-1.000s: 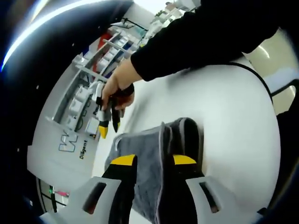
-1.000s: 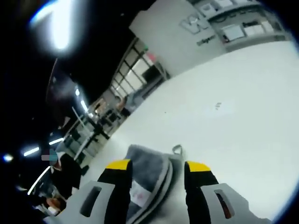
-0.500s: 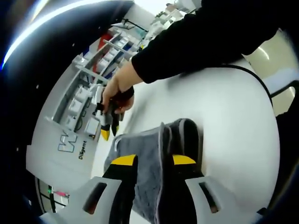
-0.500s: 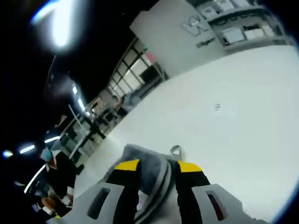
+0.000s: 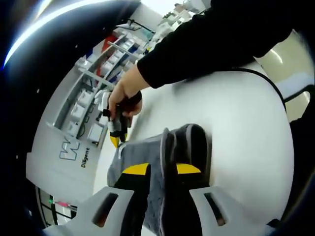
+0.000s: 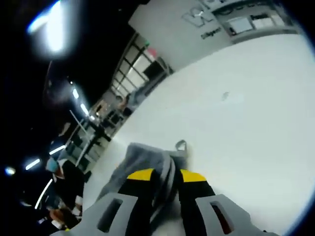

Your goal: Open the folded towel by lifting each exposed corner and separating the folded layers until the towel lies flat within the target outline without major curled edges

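A folded grey towel [image 5: 142, 151] lies on the white table [image 5: 241, 128]. In the left gripper view my left gripper [image 5: 162, 169] has its yellow-tipped jaws pressed against a raised seam of the towel's near end. A hand holds my right gripper [image 5: 117, 140] at the towel's far corner. In the right gripper view the right gripper [image 6: 166, 175] is shut on bunched layers of the towel [image 6: 140, 155]. A small hanging loop [image 6: 181, 145] sticks out just beyond the jaws.
A black sleeve [image 5: 221, 39] reaches across the top of the left gripper view. Shelves and a lettered wall [image 5: 74, 152] stand beyond the table. A dark line [image 5: 275, 86] runs near the table's right edge. White table [image 6: 241, 123] stretches beyond the towel.
Both pairs of jaws have narrowed onto the towel, the right one much more. The towel layers now bunch up between the right jaws, and the seam stands higher between the left jaws.
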Tool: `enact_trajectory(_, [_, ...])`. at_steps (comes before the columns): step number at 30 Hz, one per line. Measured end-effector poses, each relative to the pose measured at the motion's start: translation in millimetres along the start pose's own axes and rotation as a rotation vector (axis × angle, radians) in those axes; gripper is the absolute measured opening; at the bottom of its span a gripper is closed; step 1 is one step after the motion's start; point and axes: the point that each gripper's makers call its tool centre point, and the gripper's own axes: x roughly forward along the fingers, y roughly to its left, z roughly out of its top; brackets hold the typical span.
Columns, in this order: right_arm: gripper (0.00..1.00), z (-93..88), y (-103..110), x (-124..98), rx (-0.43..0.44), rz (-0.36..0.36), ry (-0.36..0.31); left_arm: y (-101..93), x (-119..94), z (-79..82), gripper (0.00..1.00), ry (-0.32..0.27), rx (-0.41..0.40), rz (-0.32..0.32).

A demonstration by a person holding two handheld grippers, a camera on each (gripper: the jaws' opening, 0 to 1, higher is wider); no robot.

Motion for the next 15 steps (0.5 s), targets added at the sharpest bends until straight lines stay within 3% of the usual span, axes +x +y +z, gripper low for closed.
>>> enact_trajectory(10, [0.07,2.6,0,-1,-0.029,0.017,0.015,-8.1,1,1.8,0.06,-0.01,-0.006,-0.034])
enact_trajectory(15, [0.07,-1.8,-5,1,-0.04,0.0,0.029,-14.2,3,0.1,0.06,-0.006,-0.012,-0.058])
